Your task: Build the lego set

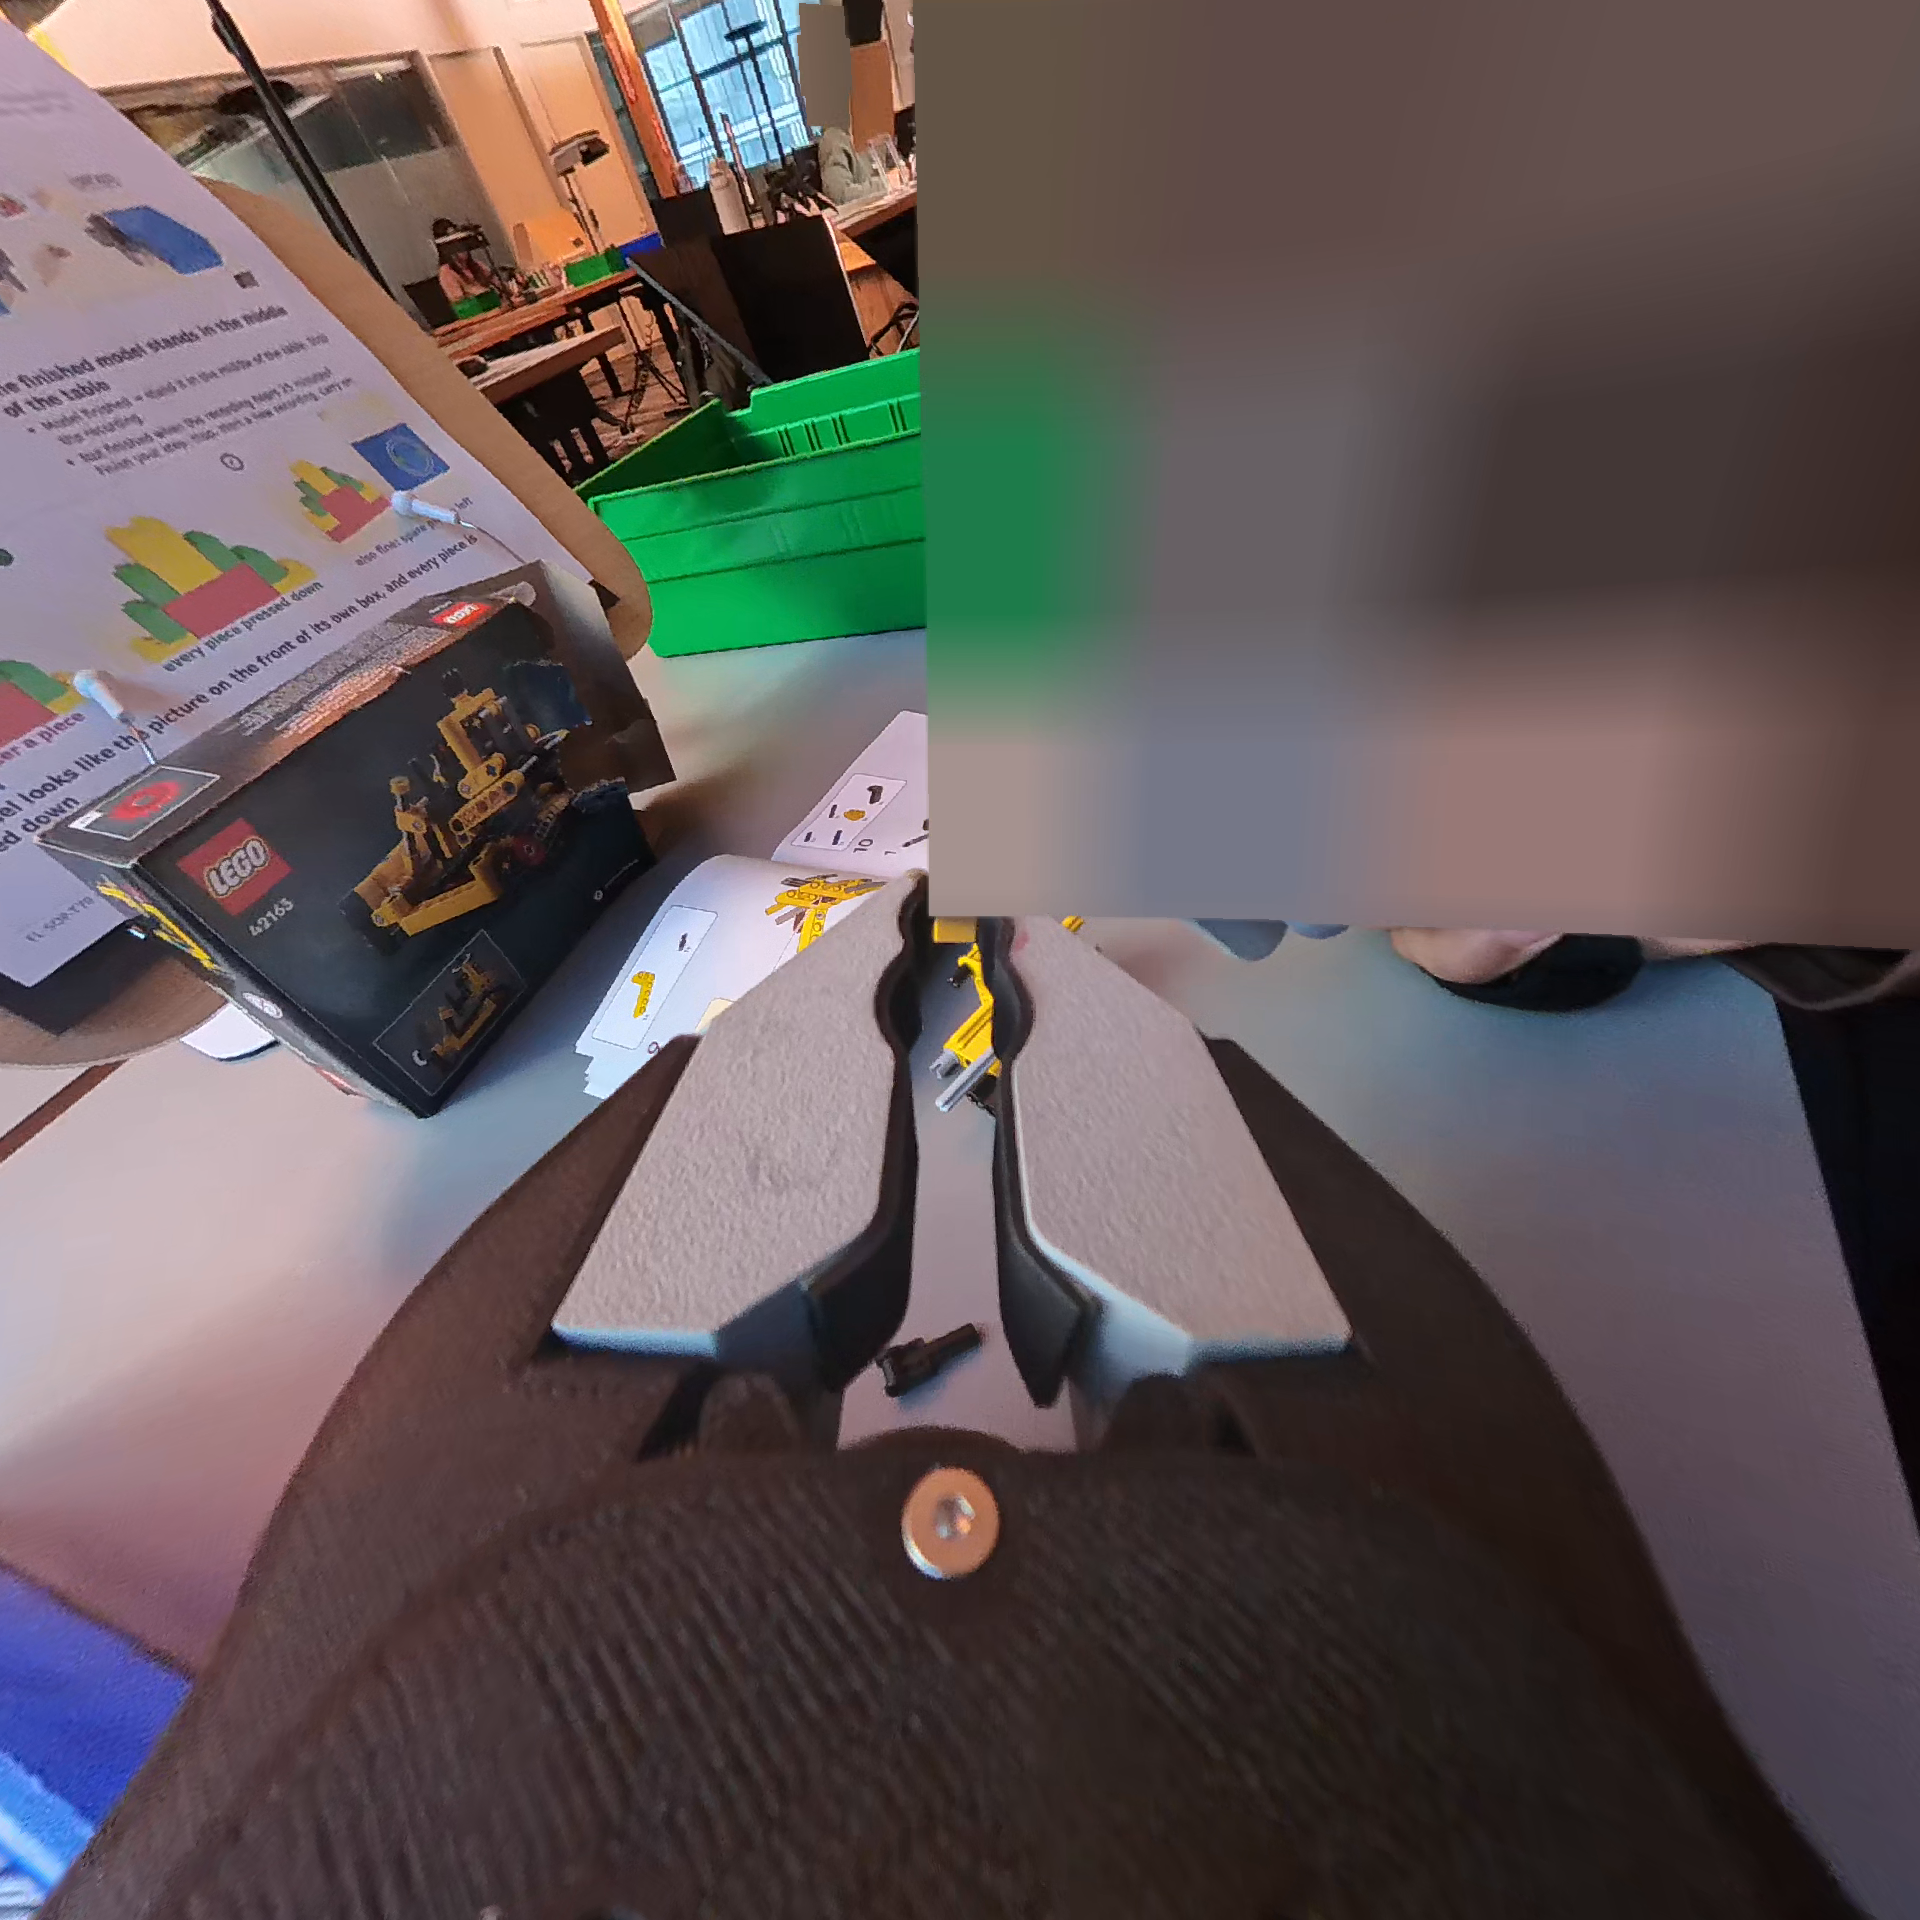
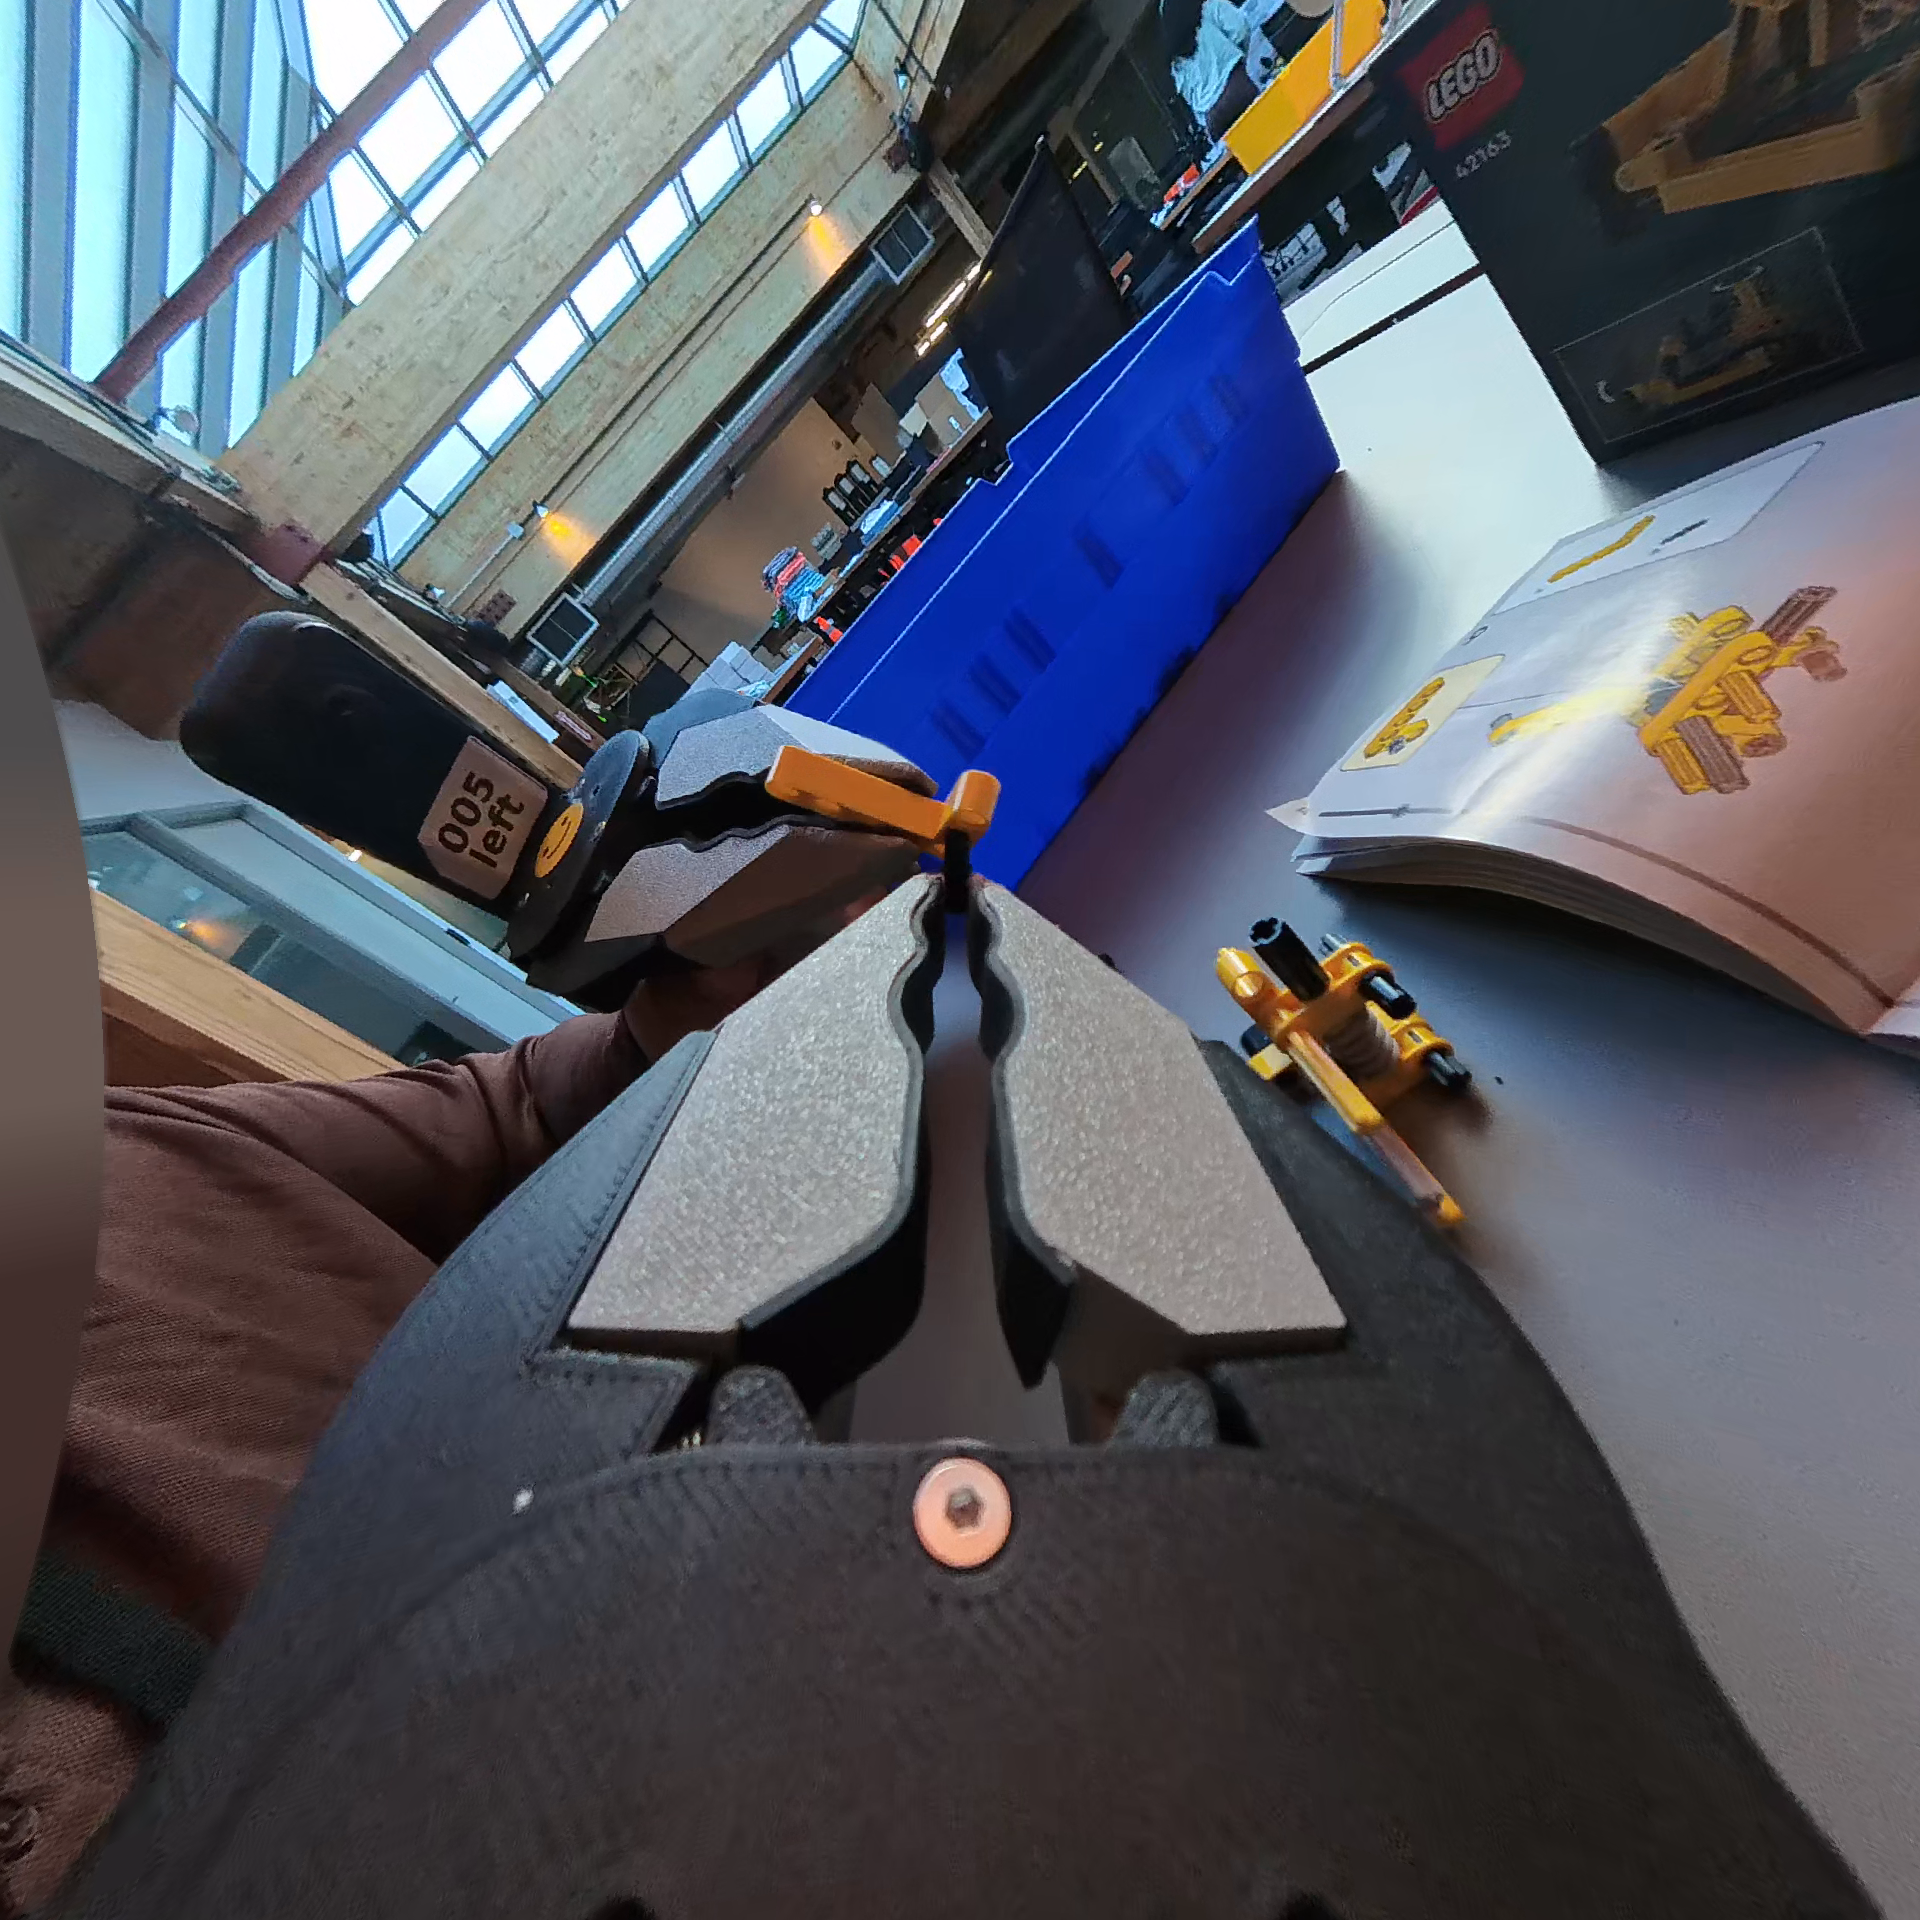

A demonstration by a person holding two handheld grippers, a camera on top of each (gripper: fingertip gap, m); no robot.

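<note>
Two hand-held grippers (image 2: 951, 894), frame centre: we log right pinching black plastic pin (image 2: 954, 868) under left's (image 2: 831, 821) clamped yellow plastic beam (image 2: 883, 802); aligning pin to hole seems next.

Daylight from high windows (image 2: 156, 187); glare on booklet (image 2: 1621, 707), fisheye-bent edges.

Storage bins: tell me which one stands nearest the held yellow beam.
The blue bin, right behind the yellow beam in the left tongs. The green bin sits across the table by the toy box.
</note>
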